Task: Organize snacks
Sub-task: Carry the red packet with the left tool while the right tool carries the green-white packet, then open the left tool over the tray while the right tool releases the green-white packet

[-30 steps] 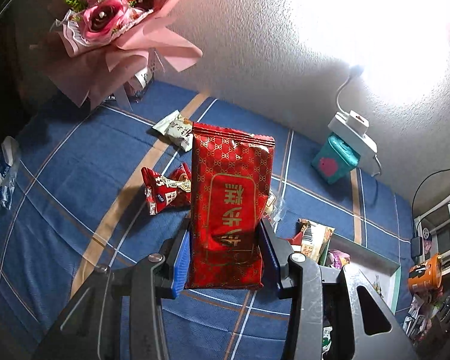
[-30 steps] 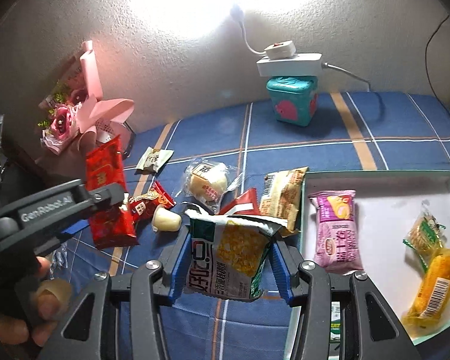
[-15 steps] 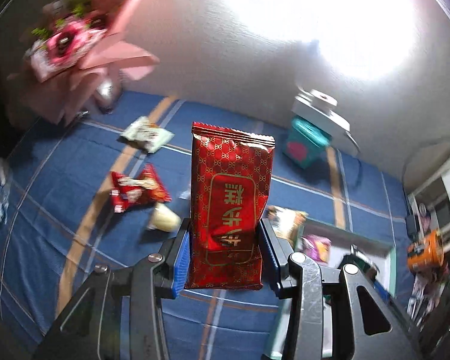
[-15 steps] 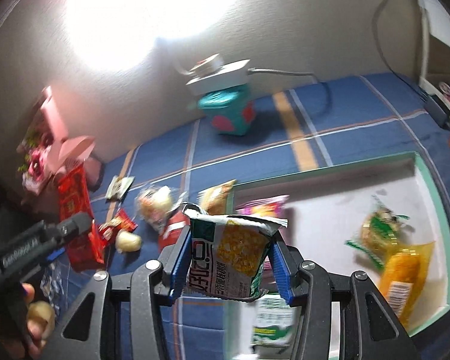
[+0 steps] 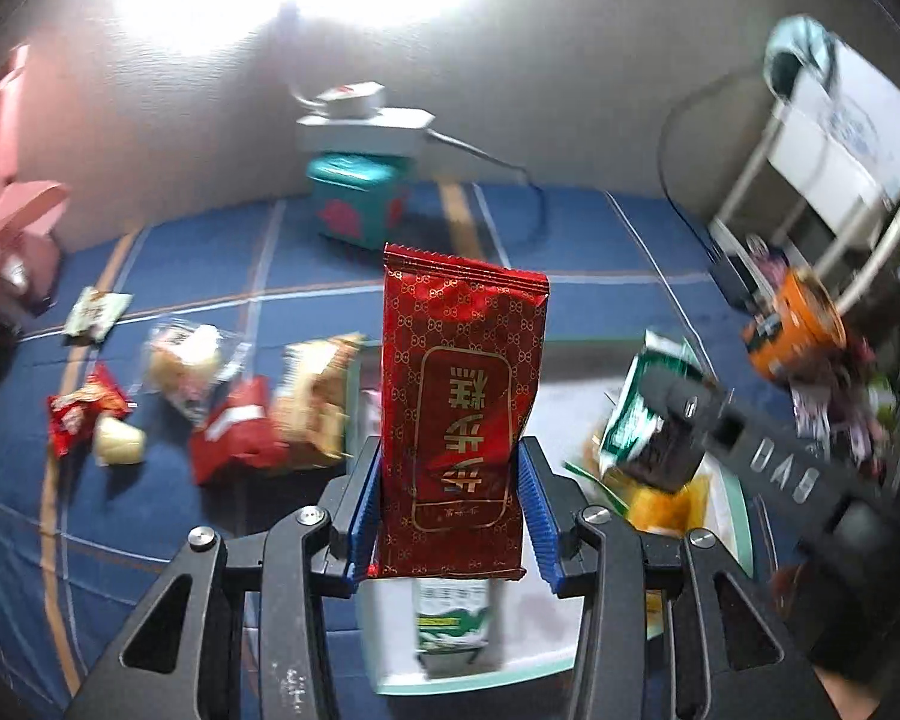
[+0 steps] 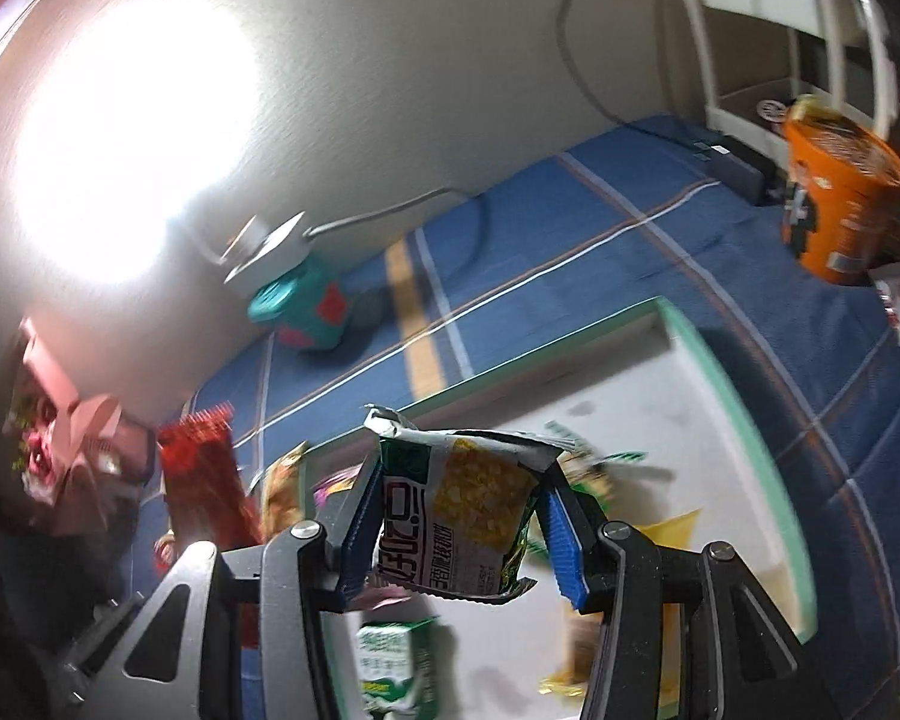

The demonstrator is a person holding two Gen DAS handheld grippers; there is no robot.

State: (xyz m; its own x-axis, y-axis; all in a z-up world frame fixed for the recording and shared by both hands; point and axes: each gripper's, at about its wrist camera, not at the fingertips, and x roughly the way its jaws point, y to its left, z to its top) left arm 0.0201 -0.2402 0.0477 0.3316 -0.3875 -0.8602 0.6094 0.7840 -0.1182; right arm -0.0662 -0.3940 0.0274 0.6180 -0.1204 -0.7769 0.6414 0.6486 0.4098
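My left gripper (image 5: 450,516) is shut on a tall red snack packet (image 5: 459,414) and holds it upright over the near left edge of the white tray (image 5: 738,540) with a green rim. My right gripper (image 6: 459,531) is shut on a green and yellow corn snack bag (image 6: 459,522) above the tray (image 6: 744,414). The right gripper and its bag also show in the left wrist view (image 5: 642,420). Several packets lie in the tray, one a green and white packet (image 5: 450,618). Loose snacks lie on the blue cloth left of the tray, among them a red wrapper (image 5: 234,429).
A teal box (image 5: 357,201) with a white power strip on top stands by the wall. An orange cup (image 6: 837,192) stands at the right by a white rack. A pink flower bouquet (image 6: 54,438) is at the far left.
Both grippers have swung right with their packets, from over the loose snacks to over the tray. The view is blurred from the motion.
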